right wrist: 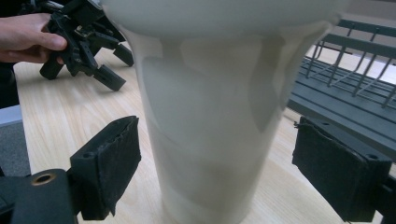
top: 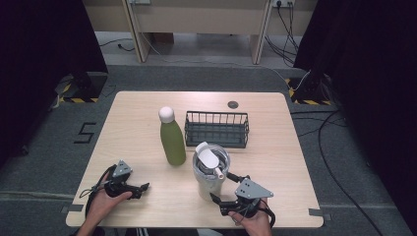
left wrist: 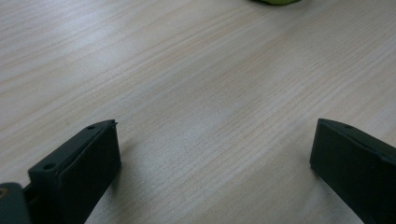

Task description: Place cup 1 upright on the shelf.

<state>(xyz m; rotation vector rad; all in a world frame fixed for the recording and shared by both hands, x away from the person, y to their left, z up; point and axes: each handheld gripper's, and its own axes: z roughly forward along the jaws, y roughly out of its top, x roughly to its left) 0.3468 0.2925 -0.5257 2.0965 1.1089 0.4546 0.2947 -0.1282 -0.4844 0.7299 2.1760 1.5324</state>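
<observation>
The right hand (top: pixel 252 221) comes in from the near edge of the tabletop (top: pixel 275 147) and holds the right gripper (top: pixel 227 188) low and level, aimed at the base of the white cup (top: pixel 210 169). Its fingers (right wrist: pixel 109 163) are spread wide, one on each side of the cup's lower body, with a clear gap to the cup on both sides, so they touch nothing. Seen from the right gripper view, the cup (right wrist: pixel 215 116) stands upright between the fingers, with the wire basket (right wrist: pixel 348 88) beyond the right-hand finger. The left hand (top: pixel 105 200) rests at the near left of the tabletop, with the left gripper (top: pixel 145 187) lying low and pointing toward the cup, well apart from it. Its fingers (left wrist: pixel 88 163) are also wide apart over bare wood, with the green bottle (top: pixel 172 137) farther ahead of them.
</observation>
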